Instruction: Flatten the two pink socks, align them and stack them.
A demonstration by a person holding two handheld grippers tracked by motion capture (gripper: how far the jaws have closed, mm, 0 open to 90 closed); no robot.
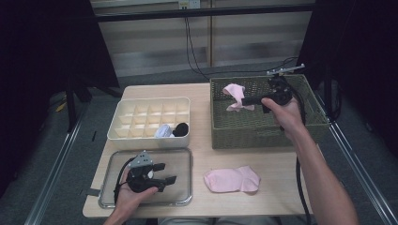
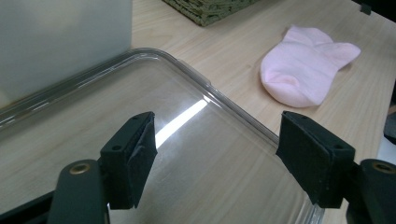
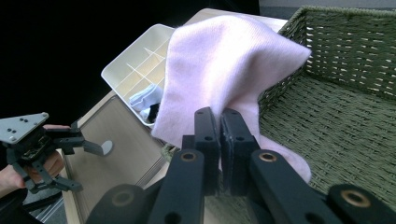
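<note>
While the left gripper [image 1: 165,173] rests low over a clear tray [image 1: 180,200] at the near left corner of the table [image 1: 202,154], the right gripper [image 1: 245,100] is up over a green woven basket [image 1: 263,129] at the far right, its jaws pinched tight on a pink sock [image 1: 236,96]. Seen along the right gripper [image 3: 219,123], the two black pads meet on the sock's [image 3: 224,70] fabric, and the sock drapes up and over them with its lower end hanging toward the basket's [image 3: 355,112] floor; whether that end touches the weave I cannot tell. The left gripper's jaws stand wide apart with nothing between them, and in the left gripper view [image 2: 217,147] they hover above the bare tray [image 2: 196,163]. A second pink sock [image 1: 232,179] lies flat on the table just right of the tray and in front of the basket, well apart from both grippers; it shows beyond the tray's rim in the left gripper view [image 2: 306,70]. Behind the tray sits a cream divided box [image 1: 141,119], with a white item [image 1: 164,131] and a black item [image 1: 181,127] tucked into neighbouring cells in its front row, toward the right end. Cables trail from both grippers back toward the person's forearms.
</note>
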